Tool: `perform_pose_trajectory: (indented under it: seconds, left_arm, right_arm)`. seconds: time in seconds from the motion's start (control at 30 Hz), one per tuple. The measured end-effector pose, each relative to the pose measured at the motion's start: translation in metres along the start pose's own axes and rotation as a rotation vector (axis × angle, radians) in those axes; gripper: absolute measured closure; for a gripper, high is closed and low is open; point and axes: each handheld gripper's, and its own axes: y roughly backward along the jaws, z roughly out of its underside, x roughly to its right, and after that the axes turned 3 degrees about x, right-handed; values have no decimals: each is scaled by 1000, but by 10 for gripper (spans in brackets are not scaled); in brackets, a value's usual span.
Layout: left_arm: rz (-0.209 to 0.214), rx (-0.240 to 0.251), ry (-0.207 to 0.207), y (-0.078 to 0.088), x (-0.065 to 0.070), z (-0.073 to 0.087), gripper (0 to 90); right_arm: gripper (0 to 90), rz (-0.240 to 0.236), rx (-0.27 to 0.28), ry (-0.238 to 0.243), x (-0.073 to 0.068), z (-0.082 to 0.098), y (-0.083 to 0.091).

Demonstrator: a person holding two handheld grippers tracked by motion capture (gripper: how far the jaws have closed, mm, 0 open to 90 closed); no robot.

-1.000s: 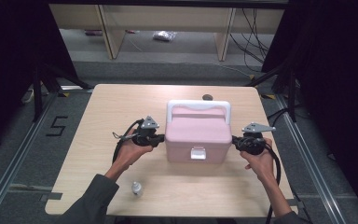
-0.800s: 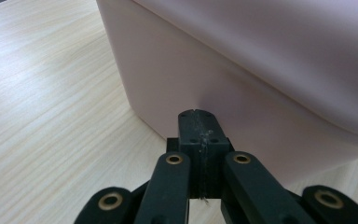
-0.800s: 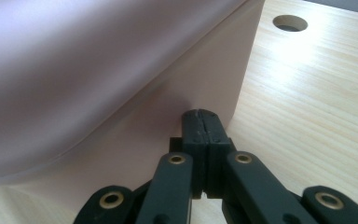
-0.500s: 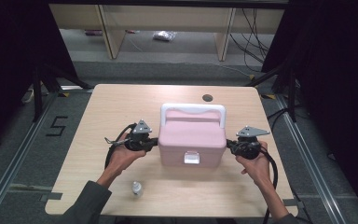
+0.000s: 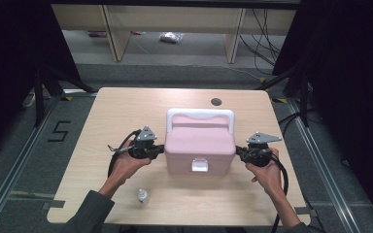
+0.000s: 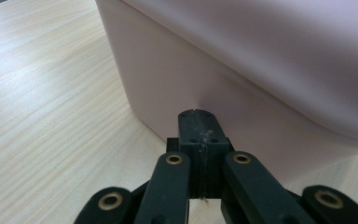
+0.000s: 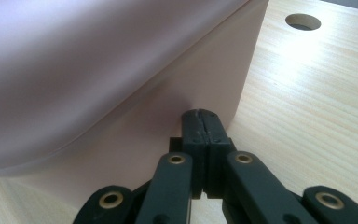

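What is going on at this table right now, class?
A person sits at a wooden table with a two-jaw gripper in each hand. The left gripper and the right gripper, both with jaws shut, press their tips against opposite sides of a pink lidded box with a white handle, squeezing it between them. The box stands mid-table, its white latch facing the person. A small bottle stands untouched near the front edge.
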Motion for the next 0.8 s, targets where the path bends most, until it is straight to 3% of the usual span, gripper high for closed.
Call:
perform_pose_trajectory:
  seconds: [0.13,0.17,0.23,0.33,0.37,0.4,0.5,0.57,0.73,0.8]
  left_arm:
    - [-2,-5,-6,1,1,0,896]
    - [-2,-2,-1,1,1,0,893]
    - [-10,-3,-7,1,0,0,881]
    - [-29,5,-10,4,-3,0,785]
    - [-44,5,-3,5,-4,0,670]
    - [-56,1,-1,6,-6,1,670]
    - [-93,-22,23,15,-11,6,631]
    - [-111,-17,51,24,-13,10,545]
    - [-133,0,128,41,-18,23,466]
    - [-144,8,141,47,-19,29,436]
  right_arm:
    - [900,-12,-7,-3,0,0,0]
    - [887,-11,-17,-30,-1,0,0]
    - [873,-5,-9,-4,1,0,0]
    - [807,17,-25,5,2,0,0]
    - [752,18,-38,-22,2,2,0]
    - [752,18,-38,-22,2,2,0]
    - [699,52,-44,-11,6,6,4]
    - [642,60,-56,-75,6,13,14]
    - [562,65,-38,-119,3,23,31]
    - [539,74,-26,-133,0,28,40]
